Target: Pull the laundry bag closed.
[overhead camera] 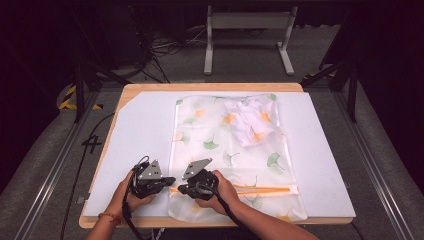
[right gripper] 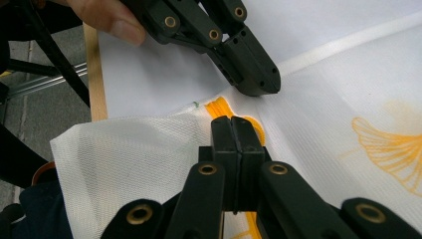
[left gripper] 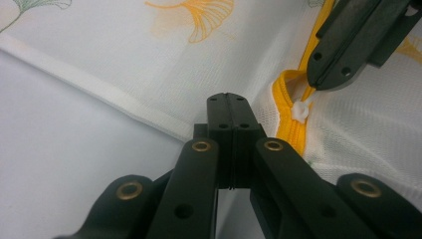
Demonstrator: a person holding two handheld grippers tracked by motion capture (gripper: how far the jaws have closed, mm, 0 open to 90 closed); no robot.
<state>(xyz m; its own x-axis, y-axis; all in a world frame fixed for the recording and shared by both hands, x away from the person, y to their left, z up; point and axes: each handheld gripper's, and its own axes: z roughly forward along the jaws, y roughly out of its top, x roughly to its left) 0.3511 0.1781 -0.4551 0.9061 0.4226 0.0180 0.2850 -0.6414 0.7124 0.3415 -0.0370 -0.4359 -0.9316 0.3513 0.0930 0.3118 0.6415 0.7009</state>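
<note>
I see a mesh bag (overhead camera: pixel 235 150) lying flat on the white mat (overhead camera: pixel 140 130) on the bench (overhead camera: pixel 200 87), with a white garment (overhead camera: pixel 250 120) inside at its far end. My 2 grippers sit at the near-left corner of the bag, by the end of the orange zipper (overhead camera: pixel 260 189). The left gripper (left gripper: pixel 229 102) is clenched at the bag's edge seam. The right gripper (right gripper: pixel 232 127) is clenched on the white zipper pull (left gripper: pixel 300 110).

A garment (overhead camera: pixel 248 121) lies in the far end of the mesh bag (overhead camera: pixel 227 150) on the table (overhead camera: pixel 140 125).
</note>
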